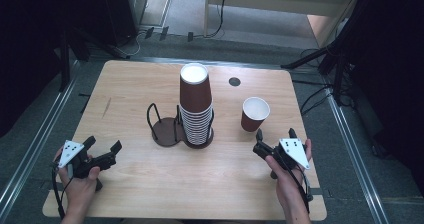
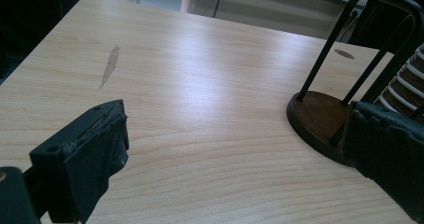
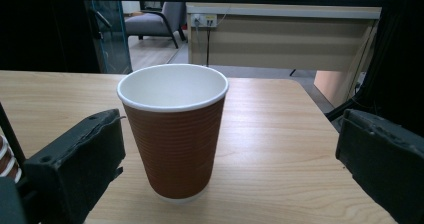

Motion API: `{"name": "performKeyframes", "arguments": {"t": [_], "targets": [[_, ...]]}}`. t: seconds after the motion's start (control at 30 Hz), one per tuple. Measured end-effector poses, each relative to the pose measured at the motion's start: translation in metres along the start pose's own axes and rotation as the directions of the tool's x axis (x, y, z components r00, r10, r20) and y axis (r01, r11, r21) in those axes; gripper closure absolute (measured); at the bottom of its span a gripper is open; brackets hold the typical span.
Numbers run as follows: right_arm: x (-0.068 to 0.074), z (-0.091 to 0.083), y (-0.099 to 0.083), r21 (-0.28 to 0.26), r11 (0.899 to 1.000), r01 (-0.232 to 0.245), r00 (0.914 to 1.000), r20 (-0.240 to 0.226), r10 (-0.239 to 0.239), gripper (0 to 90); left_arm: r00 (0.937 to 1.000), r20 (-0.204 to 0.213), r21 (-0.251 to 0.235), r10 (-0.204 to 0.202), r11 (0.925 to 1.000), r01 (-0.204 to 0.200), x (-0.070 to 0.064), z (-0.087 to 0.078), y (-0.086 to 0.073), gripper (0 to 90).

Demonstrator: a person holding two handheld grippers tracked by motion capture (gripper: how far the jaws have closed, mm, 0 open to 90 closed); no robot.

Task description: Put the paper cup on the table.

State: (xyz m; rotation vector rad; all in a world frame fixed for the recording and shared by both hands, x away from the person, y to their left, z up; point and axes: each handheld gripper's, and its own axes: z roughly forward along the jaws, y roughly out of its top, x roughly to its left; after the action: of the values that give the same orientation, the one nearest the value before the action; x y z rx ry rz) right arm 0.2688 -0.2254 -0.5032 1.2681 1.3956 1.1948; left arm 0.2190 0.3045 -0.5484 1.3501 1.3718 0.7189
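Observation:
A single brown ribbed paper cup stands upright on the wooden table, right of centre. My right gripper is open just in front of it, jaws wide, the cup a short way beyond them. A tall stack of brown cups sits in one side of a black wire holder; the holder's other round base is bare. My left gripper rests open near the table's front left, with nothing between its jaws and the holder off to its right.
A round cable hole lies at the back of the table. A pale scuff mark shows on the left part. Dark stands and cables surround the table on the floor.

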Motion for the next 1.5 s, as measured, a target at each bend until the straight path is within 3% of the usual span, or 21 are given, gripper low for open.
{"name": "performKeyframes", "arguments": {"t": [0.73,1.37,1.5], "targets": [[-0.052,-0.042,-0.032,0.037,0.999,0.007,0.9965,0.082,-0.010,0.0,1.0000,0.005,0.007,0.004,1.0000,-0.004,-0.001,0.000,-0.001,0.0],[-0.079,-0.064,-0.045,0.050,0.999,0.006,0.9931,0.117,-0.012,0.0,1.0000,0.010,0.007,0.001,1.0000,-0.002,-0.001,-0.001,-0.001,0.0],[-0.085,-0.068,-0.049,0.050,0.999,-0.020,0.9930,0.117,0.014,0.0,0.9999,0.011,0.007,0.000,1.0000,0.000,-0.001,-0.001,-0.001,0.0]]}}
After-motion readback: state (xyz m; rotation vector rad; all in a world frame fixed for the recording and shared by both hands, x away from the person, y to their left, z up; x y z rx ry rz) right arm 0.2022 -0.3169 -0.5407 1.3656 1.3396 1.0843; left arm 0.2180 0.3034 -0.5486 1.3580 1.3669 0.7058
